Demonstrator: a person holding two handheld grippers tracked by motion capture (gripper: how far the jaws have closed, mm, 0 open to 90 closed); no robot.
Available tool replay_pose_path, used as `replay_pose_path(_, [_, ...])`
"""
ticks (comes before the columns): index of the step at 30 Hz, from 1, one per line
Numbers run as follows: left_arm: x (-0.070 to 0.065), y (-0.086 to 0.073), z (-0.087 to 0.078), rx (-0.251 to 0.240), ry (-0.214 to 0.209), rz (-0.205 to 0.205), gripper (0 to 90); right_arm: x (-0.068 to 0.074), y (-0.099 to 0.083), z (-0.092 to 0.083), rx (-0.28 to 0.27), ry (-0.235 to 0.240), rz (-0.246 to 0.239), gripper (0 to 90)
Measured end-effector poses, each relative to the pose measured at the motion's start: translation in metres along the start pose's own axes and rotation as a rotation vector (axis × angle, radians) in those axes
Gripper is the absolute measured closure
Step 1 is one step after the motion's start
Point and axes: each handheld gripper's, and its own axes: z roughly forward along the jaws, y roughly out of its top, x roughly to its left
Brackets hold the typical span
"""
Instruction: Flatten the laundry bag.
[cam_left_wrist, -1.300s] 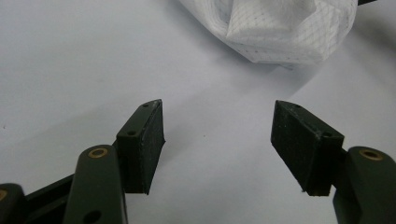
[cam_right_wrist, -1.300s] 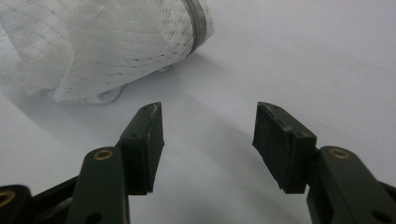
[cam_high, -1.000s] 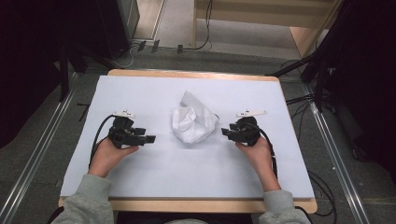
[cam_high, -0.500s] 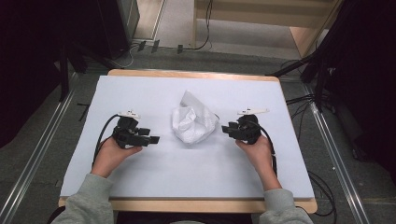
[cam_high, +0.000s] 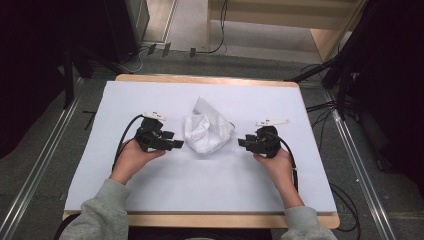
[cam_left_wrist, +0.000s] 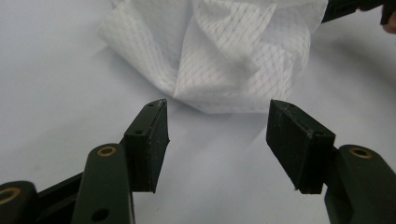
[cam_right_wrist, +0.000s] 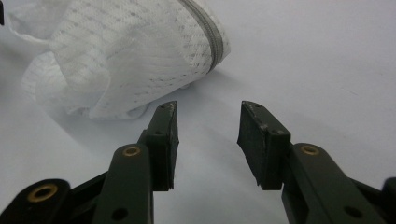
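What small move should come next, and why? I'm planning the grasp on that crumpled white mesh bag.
Probably ease the left gripper forward: its jaws stand open, just short of the mesh bag, whose near fold lies between them.

- Wooden table (cam_high: 210, 220), centre of frame, light edge showing at top and bottom
- White sheet (cam_high: 200, 185) covers nearly all its top
- Crumpled white mesh fabric (cam_high: 206, 132) lies on sheet, centre, slightly above middle
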Motion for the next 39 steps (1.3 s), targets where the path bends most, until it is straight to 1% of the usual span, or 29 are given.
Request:
replay_pose_path(2, [-0.002, 0.005, 0.004, 0.004, -0.002, 0.007, 40.0, 0.001, -0.001, 0.001, 0.004, 0.0, -0.005, 58.2])
replay_pose_path(3, [-0.003, 0.01, 0.006, 0.006, 0.0, 0.015, 40.0, 0.002, -0.003, 0.003, 0.014, -0.008, -0.016, 57.7])
replay_pose_path(4, [-0.003, 0.01, 0.006, 0.006, 0.0, 0.015, 40.0, 0.002, -0.003, 0.003, 0.014, -0.008, -0.016, 57.7])
replay_pose_path(6, [-0.004, 0.018, 0.01, -0.003, -0.003, 0.018, 40.0, 0.003, -0.006, 0.003, 0.027, -0.014, -0.017, 57.2])
replay_pose_path(10, [-0.005, 0.026, 0.016, -0.001, -0.012, 0.021, 40.1, 0.002, -0.011, 0.0, 0.028, -0.023, -0.026, 56.6])
replay_pose_path(14, [-0.006, 0.031, 0.021, -0.003, -0.022, 0.026, 40.4, 0.0, -0.015, -0.003, 0.039, -0.036, -0.029, 56.0])
replay_pose_path(15, [-0.007, 0.033, 0.024, -0.002, -0.021, 0.033, 40.5, -0.001, -0.017, -0.006, 0.04, -0.042, -0.019, 56.0])
replay_pose_path(20, [-0.01, 0.037, 0.035, 0.011, -0.002, 0.046, 40.8, -0.003, -0.02, -0.01, 0.035, -0.051, -0.011, 55.9])
replay_pose_path(22, [-0.01, 0.037, 0.037, 0.015, 0.009, 0.042, 42.3, -0.003, -0.022, -0.011, 0.034, -0.055, -0.013, 55.8])
replay_pose_path(23, [-0.011, 0.037, 0.039, 0.017, 0.011, 0.038, 45.6, -0.004, -0.023, -0.012, 0.037, -0.057, -0.007, 55.8])
replay_pose_path(24, [-0.01, 0.037, 0.041, 0.029, 0.026, 0.04, 47.2, -0.004, -0.023, -0.013, 0.033, -0.058, -0.007, 55.7])
replay_pose_path(25, [-0.01, 0.037, 0.041, 0.029, 0.026, 0.04, 50.3, -0.005, -0.023, -0.013, 0.031, -0.058, -0.004, 55.8])
replay_pose_path(26, [-0.008, 0.036, 0.044, 0.04, 0.021, 0.036, 52.8, -0.005, -0.024, -0.014, 0.031, -0.061, -0.003, 55.8])
replay_pose_path(27, [-0.008, 0.036, 0.044, 0.04, 0.021, 0.036, 56.2, -0.005, -0.024, -0.014, 0.029, -0.06, -0.005, 55.8])
replay_pose_path(28, [-0.007, 0.036, 0.045, 0.04, 0.01, 0.03, 64.3, -0.005, -0.024, -0.015, 0.028, -0.059, -0.003, 55.8])
replay_pose_path(29, [-0.007, 0.035, 0.045, 0.044, 0.001, 0.03, 64.3, -0.005, -0.024, -0.015, 0.028, -0.059, -0.003, 55.8])
replay_pose_path(30, [-0.006, 0.035, 0.046, 0.046, 0.004, 0.035, 68.1, -0.005, -0.024, -0.015, 0.027, -0.059, -0.004, 55.8])
replay_pose_path(31, [-0.006, 0.034, 0.046, 0.041, 0.004, 0.043, 75.6, -0.004, -0.025, -0.015, 0.026, -0.061, -0.003, 55.8])
replay_pose_path(32, [-0.006, 0.033, 0.045, 0.034, 0.002, 0.041, 85.0, -0.004, -0.025, -0.015, 0.026, -0.056, -0.002, 55.8])
replay_pose_path(33, [-0.005, 0.032, 0.044, 0.032, -0.004, 0.039, 87.6, -0.004, -0.024, -0.015, 0.023, -0.056, -0.002, 55.9])
replay_pose_path(35, [0.0, 0.032, 0.036, 0.014, -0.015, 0.03, 89.0, -0.004, -0.024, -0.016, 0.022, -0.055, 0.002, 55.9])
replay_pose_path(36, [0.0, 0.032, 0.036, 0.014, -0.015, 0.03, 89.1, -0.004, -0.024, -0.015, 0.021, -0.052, -0.001, 55.9])
replay_pose_path(38, [0.003, 0.031, 0.028, -0.003, -0.007, 0.024, 89.1, -0.004, -0.023, -0.015, 0.025, -0.049, -0.006, 56.1])
replay_pose_path(39, [0.007, 0.029, 0.022, -0.013, 0.004, 0.013, 89.1, -0.004, -0.023, -0.014, 0.023, -0.047, -0.004, 56.1])
